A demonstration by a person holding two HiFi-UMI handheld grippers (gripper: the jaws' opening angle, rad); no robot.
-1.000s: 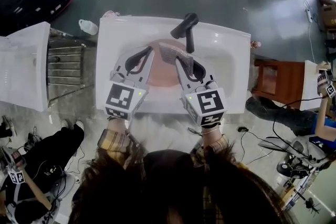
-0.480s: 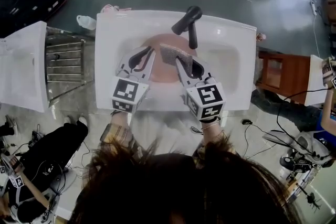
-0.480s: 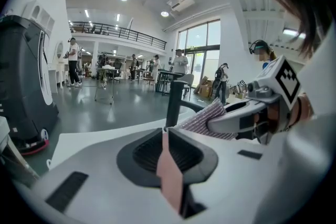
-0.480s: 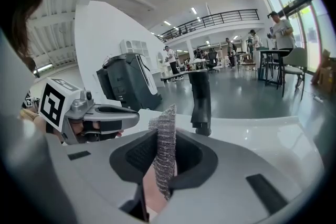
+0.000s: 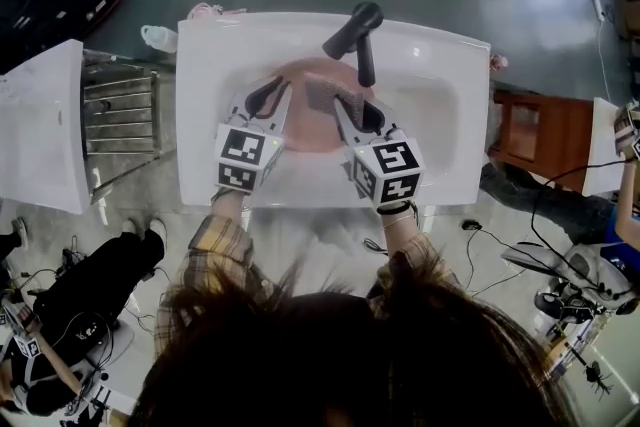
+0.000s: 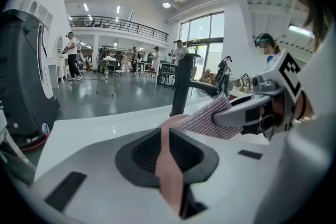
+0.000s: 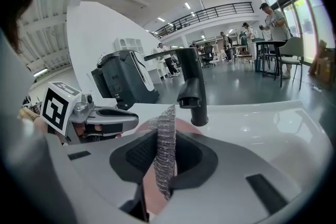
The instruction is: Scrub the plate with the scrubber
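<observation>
The pink plate (image 5: 305, 127) sits in the basin of the white sink (image 5: 440, 50), in front of the black faucet (image 5: 356, 37). The left tool (image 6: 167, 139) is clamped on the plate's near-left rim. In the left gripper view the rim runs as a thin pink strip straight between the closed jaws. The right tool (image 7: 164, 162) is clamped on the scrubber (image 7: 166, 144), a wad of silvery metal mesh that sticks out past the jaw tips.

From above, both tools reach into the basin side by side, and the scrubber hangs over the plate's upper middle, near the faucet base. No view shows clearly whether the mesh already presses on the plate or hovers just off it. Nor can I tell whether the plate rests on the basin floor or is propped up a little by the left tool.

This looks like the very start of scrubbing: plate braced, scrubber brought to its face, no strokes evident. The next move probably calls for pressing the mesh flat onto the plate and working it across. Meanwhile the left tool would have to hold the rim firmly enough that the plate neither slides nor twists. The faucet stands close behind, so the strokes would need to stop short of it.
</observation>
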